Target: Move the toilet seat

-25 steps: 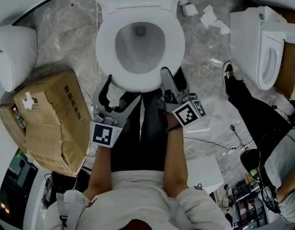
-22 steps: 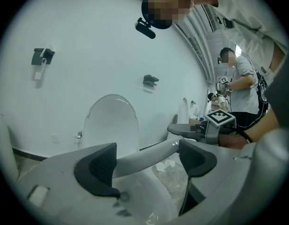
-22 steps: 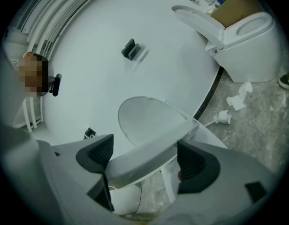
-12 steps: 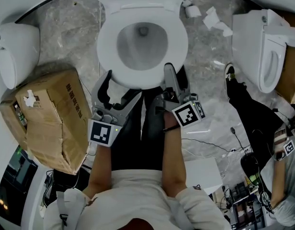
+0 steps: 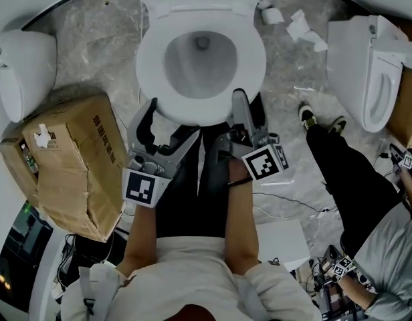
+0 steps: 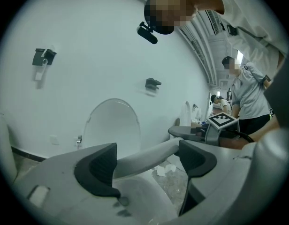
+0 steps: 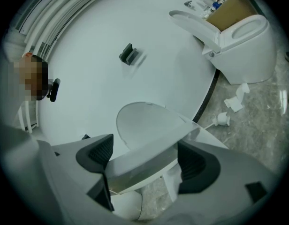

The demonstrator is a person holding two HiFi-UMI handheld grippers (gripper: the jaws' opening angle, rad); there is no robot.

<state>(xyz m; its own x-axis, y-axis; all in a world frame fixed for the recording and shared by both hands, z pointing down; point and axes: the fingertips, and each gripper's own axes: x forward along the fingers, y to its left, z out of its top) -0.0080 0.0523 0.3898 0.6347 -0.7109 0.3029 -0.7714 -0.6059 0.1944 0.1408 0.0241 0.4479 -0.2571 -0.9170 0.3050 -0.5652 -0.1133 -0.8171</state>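
Toilet seat [image 5: 249,65]: white ring, lying down flat on the bowl, upper centre of the head view, its front edge toward the person's legs. Lid [image 6: 111,125] upright against the wall behind it.

Left claw [image 5: 167,122]: at the seat's front-left edge, lower left of the ring. In the left gripper view the claw [image 6: 145,162] has its jaws set wide apart, and the seat rim [image 6: 135,159] runs across the gap from one dark pad to the other. Whether the pads press on it cannot be told. Marker cube [image 5: 140,187] below, at the wrist.

Right claw [image 5: 243,116]: at the seat's front-right edge. In the right gripper view the claw [image 7: 144,161] is likewise spread wide, with the seat's edge [image 7: 149,153] lying between the two pads and the lid [image 7: 144,121] visible beyond. Marker cube [image 5: 265,162] beside the forearm.

Surroundings:
- Cardboard box [image 5: 65,159], dented, left of the frame, on the marbled floor [image 5: 92,39].
- Second toilet [image 5: 366,65], upper right, lid raised.
- Third white fixture [image 5: 22,72], upper left edge.
- Crumpled paper scraps [image 5: 303,29], on the floor between the two toilets.
- Another person [image 5: 353,179], dark trousers, lower right.
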